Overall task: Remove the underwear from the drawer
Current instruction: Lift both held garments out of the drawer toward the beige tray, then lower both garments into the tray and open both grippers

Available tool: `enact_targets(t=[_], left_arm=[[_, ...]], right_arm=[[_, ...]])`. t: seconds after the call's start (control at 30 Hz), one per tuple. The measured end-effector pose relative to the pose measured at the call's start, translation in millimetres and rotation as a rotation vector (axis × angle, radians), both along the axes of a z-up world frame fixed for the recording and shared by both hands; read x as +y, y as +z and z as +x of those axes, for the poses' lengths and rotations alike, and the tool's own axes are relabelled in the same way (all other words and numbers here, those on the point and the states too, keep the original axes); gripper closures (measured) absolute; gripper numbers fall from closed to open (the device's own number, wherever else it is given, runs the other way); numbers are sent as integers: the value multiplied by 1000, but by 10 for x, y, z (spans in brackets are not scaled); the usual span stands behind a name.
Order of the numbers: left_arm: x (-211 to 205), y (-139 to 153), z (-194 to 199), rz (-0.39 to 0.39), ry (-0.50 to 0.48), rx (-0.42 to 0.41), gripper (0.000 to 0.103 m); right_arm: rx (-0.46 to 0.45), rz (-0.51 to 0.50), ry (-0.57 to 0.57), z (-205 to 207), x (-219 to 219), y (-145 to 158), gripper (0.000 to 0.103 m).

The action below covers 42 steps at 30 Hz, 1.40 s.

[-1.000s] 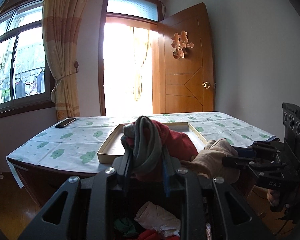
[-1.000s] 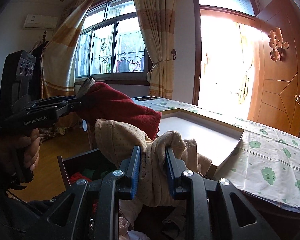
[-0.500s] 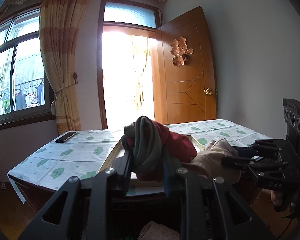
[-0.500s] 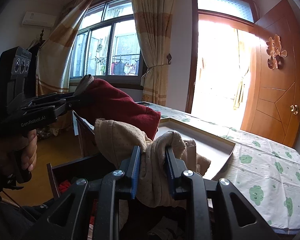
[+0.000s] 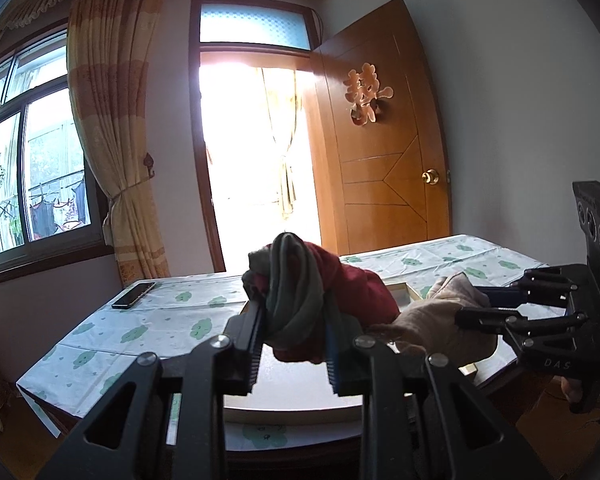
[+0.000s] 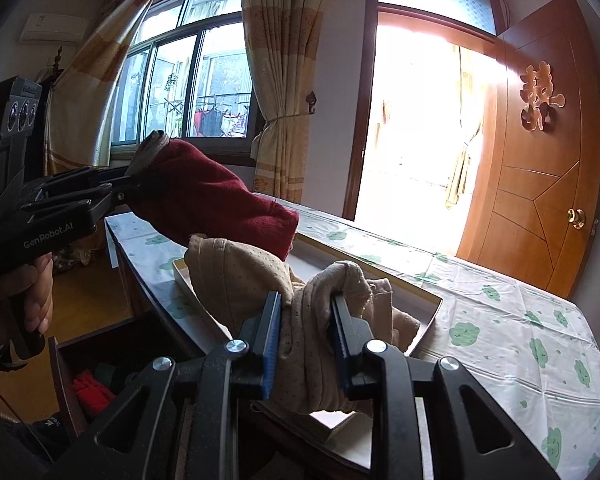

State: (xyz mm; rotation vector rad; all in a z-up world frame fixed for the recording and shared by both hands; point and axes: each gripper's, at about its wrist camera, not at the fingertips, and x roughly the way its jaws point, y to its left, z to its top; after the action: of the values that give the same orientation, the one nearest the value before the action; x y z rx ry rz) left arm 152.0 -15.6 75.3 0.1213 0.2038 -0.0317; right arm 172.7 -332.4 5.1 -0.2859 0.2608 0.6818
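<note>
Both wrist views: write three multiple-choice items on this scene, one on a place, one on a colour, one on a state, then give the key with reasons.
1. Where does the phone lie?
A. On the tablecloth near the window side
B. In the shallow box
C. In the drawer

2. What colour is the garment in the left tool?
A. Plain white
B. Dark red with a grey-green band
C. Bright yellow

3. How does the right tool stand?
A. Wide open and empty
B. Closed on the beige underwear
C. Resting empty in the box

Key:
1 A, the dark phone lies on the cloud-print cloth, apart from the shallow box.
2 B, the red underwear shows a grey-green waistband between the pads.
3 B, its blue pads press on the bunched beige underwear, held above the box, with the drawer open below.
</note>
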Motion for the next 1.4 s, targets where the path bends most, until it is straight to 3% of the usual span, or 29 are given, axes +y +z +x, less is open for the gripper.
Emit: enact_targets(t=[0.63, 1.4], left_arm=[[-161, -143, 1176, 58, 96, 87, 79], [-379, -208, 1955, 66, 163, 157, 79]], right_arm=[[47, -180, -74, 917, 92, 40, 77], [199, -237, -93, 1689, 372, -33, 77]])
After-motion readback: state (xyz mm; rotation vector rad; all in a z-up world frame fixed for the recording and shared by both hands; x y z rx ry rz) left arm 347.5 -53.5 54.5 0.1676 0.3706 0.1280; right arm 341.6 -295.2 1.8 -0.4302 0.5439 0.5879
